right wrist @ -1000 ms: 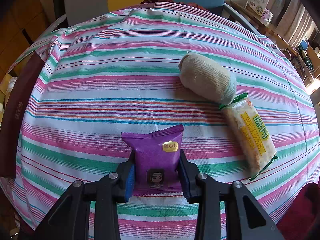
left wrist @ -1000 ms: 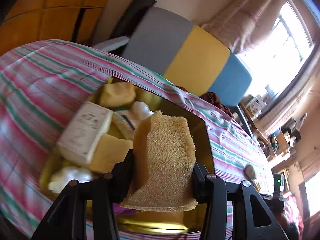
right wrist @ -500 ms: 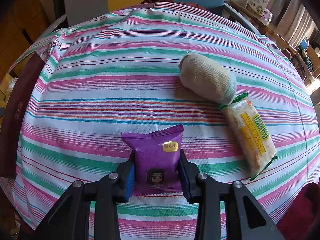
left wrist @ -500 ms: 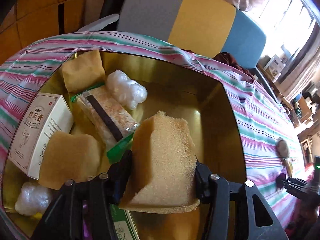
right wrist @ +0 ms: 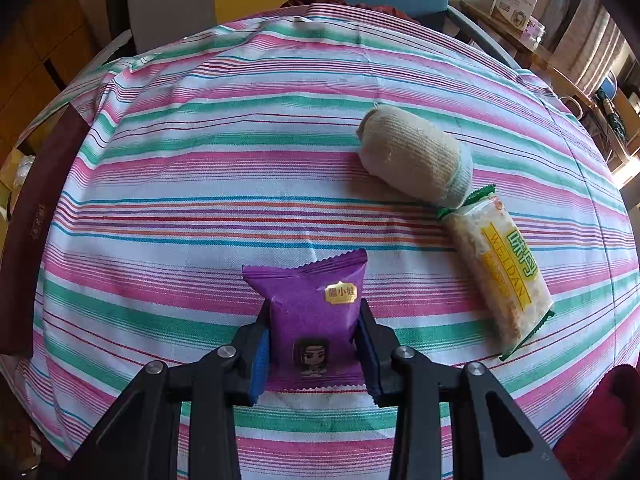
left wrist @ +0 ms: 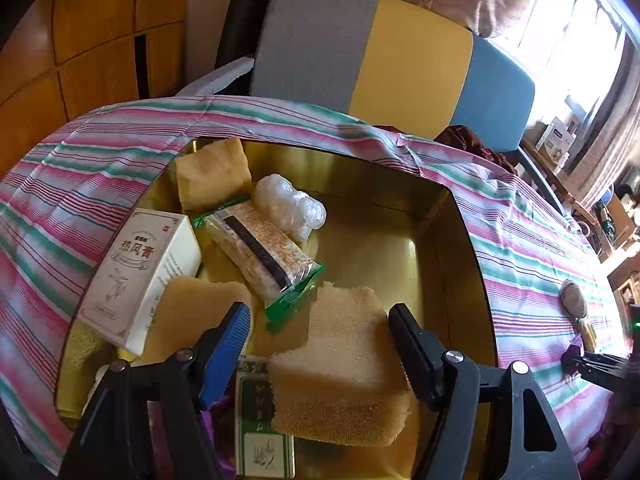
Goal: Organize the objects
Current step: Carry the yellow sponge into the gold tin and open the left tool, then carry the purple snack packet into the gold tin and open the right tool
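Note:
In the left wrist view a tan sponge [left wrist: 340, 364] lies in the gold tray [left wrist: 372, 248], partly on a green-and-white box [left wrist: 260, 432]. My left gripper [left wrist: 318, 312] straddles the sponge and its jaws are opening. The blue left pad stands well clear of the sponge and the right pad is at its edge. In the right wrist view my right gripper [right wrist: 314, 320] is shut on a purple snack packet [right wrist: 316, 288], held just above the striped tablecloth [right wrist: 240, 140].
The tray also holds a white box [left wrist: 140, 272], a rice-cracker packet [left wrist: 264, 252], a plastic-wrapped bundle [left wrist: 290, 204] and two more tan sponges [left wrist: 212, 172]. On the cloth lie a rolled sock [right wrist: 412, 156] and another cracker packet [right wrist: 500, 276]. A chair [left wrist: 360, 48] stands behind the table.
My left gripper came forward and down over the tray, and its jaws spread. The sponge dropped out of the grip and now rests in the tray. The right gripper has not moved.

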`<state>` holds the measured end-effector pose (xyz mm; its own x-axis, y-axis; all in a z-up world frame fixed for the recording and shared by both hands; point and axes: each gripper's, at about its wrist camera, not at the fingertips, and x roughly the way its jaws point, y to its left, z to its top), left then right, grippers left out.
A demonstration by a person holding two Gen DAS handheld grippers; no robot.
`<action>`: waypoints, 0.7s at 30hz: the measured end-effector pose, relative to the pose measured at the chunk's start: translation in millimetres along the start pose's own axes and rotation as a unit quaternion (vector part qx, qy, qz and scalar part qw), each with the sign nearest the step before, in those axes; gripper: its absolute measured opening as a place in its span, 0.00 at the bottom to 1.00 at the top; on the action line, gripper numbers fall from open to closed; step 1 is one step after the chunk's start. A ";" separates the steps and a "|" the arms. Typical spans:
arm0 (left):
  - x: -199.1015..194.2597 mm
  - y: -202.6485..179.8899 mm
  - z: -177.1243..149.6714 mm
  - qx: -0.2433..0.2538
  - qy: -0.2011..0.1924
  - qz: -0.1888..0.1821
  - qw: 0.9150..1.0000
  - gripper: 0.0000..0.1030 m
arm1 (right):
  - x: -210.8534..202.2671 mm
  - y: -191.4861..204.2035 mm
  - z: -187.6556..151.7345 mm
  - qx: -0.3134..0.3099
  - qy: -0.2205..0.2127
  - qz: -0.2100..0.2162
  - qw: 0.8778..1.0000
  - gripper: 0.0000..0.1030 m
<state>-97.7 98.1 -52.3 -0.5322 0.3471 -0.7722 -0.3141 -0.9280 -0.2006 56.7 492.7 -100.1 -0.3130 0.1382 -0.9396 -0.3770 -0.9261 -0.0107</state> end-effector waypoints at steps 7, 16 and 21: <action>-24.5 14.9 -12.9 -0.032 -0.025 -0.016 0.999 0.71 | -0.1 -0.6 -0.5 -0.001 0.000 -0.002 1.000 0.36; -45.5 22.4 -40.8 -0.003 -0.051 0.035 0.998 0.70 | 1.7 -0.2 0.9 -0.009 -0.003 -0.010 1.000 0.35; -57.0 28.2 -50.3 0.001 -0.062 0.041 0.997 0.70 | -1.0 -0.2 2.8 -0.010 -0.006 -0.006 1.000 0.35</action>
<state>-36.7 45.4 -44.3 -0.6498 0.2846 -0.7048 -0.2670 -0.9536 -0.1390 54.6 493.7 -98.2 -0.3199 0.1537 -0.9349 -0.3628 -0.9314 -0.0289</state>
